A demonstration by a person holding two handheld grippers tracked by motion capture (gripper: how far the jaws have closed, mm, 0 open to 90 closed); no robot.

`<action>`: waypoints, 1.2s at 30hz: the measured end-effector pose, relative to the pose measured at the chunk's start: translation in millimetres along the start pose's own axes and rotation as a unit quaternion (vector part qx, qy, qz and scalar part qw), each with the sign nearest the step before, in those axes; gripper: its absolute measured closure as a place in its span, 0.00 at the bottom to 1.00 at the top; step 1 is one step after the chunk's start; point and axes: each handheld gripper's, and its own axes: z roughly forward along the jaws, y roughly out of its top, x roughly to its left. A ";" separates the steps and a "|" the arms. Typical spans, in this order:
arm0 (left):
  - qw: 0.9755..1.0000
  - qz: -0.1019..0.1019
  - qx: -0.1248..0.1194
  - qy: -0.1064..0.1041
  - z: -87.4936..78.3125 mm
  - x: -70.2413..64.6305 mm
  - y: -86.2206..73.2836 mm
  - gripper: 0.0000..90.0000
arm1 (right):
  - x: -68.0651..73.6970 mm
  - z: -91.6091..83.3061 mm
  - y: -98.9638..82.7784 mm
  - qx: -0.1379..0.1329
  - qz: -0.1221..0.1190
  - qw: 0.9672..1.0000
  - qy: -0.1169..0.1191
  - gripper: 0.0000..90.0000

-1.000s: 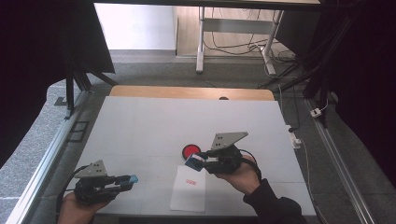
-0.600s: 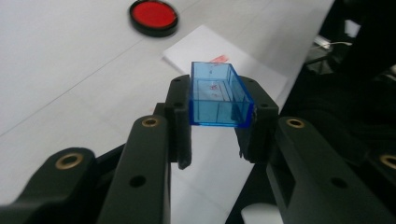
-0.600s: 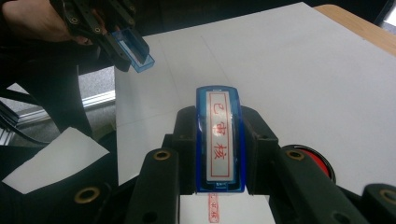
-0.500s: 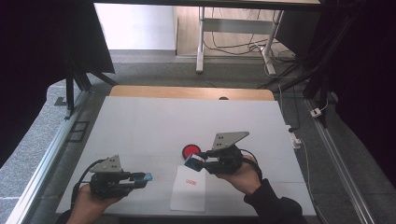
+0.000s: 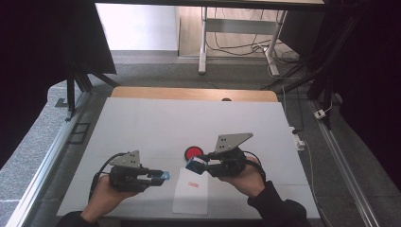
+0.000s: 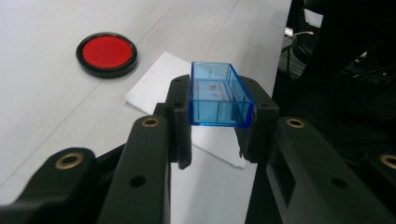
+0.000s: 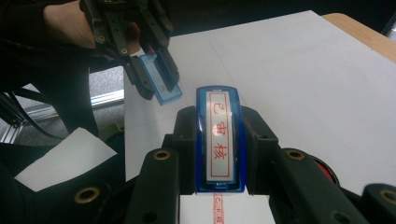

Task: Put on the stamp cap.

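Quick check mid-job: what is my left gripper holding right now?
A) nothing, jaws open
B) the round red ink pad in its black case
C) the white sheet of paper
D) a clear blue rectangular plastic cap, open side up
D: in the left gripper view, the left gripper is clamped on the clear blue rectangular plastic cap, while the round red ink pad and the white sheet of paper lie on the table.

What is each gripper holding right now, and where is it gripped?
The left gripper clamps a clear blue cap across its long sides. The right gripper clamps a blue stamp by its two long sides.
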 end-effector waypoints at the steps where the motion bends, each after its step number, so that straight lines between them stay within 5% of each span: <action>1: 1.000 0.003 -0.001 -0.002 1.8 0.6 2.2 0.76 | 0.1 -0.1 0.3 0.000 -0.001 1.000 0.001 0.79; 17: 0.997 0.050 0.001 -0.056 27.7 10.6 34.1 0.76 | 3.1 -4.8 6.8 -0.012 -0.015 1.000 0.016 0.79; 36: 0.987 0.109 0.008 -0.117 48.2 11.1 48.0 0.76 | 7.9 1.0 8.3 -0.016 -0.031 0.998 0.052 0.79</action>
